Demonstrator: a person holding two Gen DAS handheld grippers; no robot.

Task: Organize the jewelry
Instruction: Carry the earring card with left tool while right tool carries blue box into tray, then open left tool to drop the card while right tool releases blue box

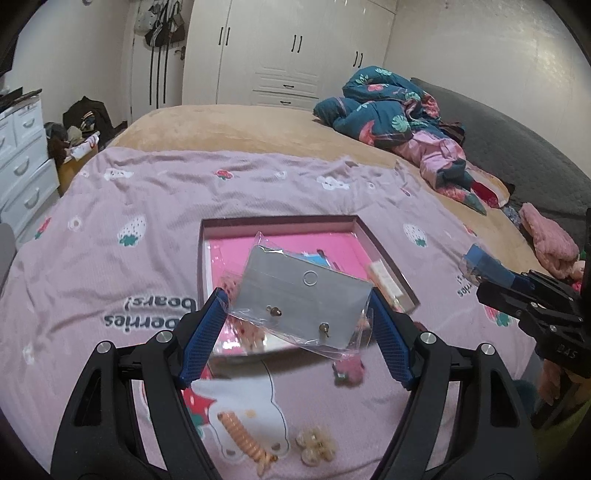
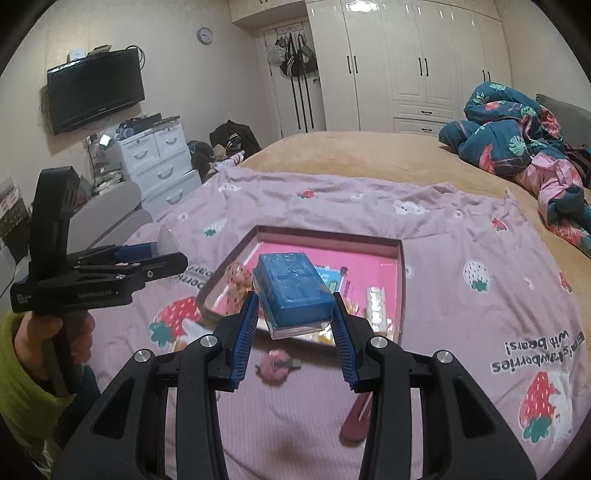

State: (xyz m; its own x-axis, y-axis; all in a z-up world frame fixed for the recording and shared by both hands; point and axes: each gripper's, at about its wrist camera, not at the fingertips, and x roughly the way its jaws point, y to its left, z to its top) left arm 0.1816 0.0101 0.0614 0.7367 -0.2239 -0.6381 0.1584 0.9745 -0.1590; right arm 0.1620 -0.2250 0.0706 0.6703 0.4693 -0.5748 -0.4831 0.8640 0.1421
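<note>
The left gripper (image 1: 297, 325) clenched an earring card (image 1: 303, 299) in a clear sleeve, its long axis spanning the jaws. The right gripper (image 2: 293, 325) grasped a blue box (image 2: 291, 295). Both items hung above the near edge of the pink tray (image 2: 400, 280) on the bed. The tray lay straight ahead and below both grippers, neither clearly nearer.

Bedroom setting. White wardrobe (image 2: 406, 62) with dark handles along the far wall. Black television (image 2: 94, 92) mounted upper left, round wall clock (image 2: 205, 35) beside it. White drawer unit (image 2: 155, 158) at left. Crumpled teal floral quilt (image 1: 380, 107) at upper right on tan bed cover (image 1: 229, 125). Bags hung on door (image 2: 295, 55).
</note>
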